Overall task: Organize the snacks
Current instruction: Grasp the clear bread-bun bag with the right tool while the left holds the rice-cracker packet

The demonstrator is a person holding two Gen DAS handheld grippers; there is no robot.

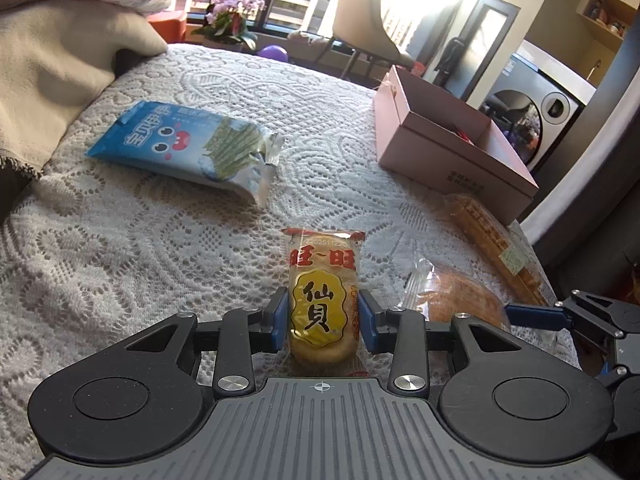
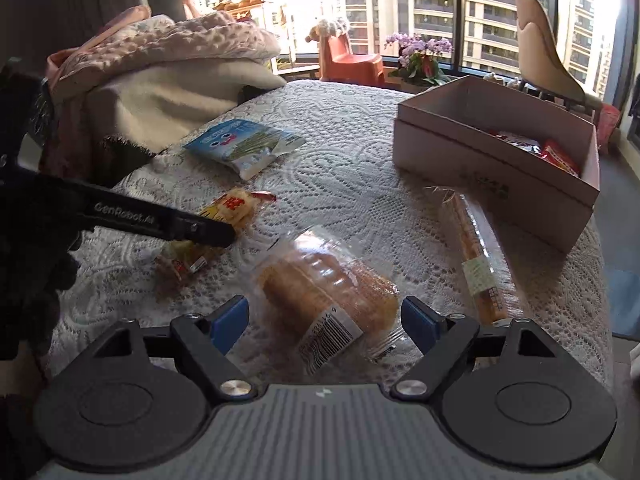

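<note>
My left gripper (image 1: 323, 322) is shut on a yellow rice cracker packet (image 1: 322, 280) with red ends, its blue pads pressing both long sides just above the lace cloth. From the right wrist view the same packet (image 2: 234, 206) shows under the left gripper's black finger (image 2: 200, 228). My right gripper (image 2: 324, 320) is open, its blue pads standing apart on either side of a clear-wrapped bread (image 2: 324, 284) lying on the cloth. The bread (image 1: 452, 296) also shows to the right of the cracker packet. A pink box (image 2: 480, 172) with red snack packets inside stands at the right.
A blue snack bag (image 1: 180, 140) lies at the back left of the lace-covered surface. A long wrapped biscuit pack (image 2: 476, 256) lies in front of the pink box (image 1: 432, 160). Folded blankets (image 2: 168, 76) are piled at the left; the surface's edge drops off on the right.
</note>
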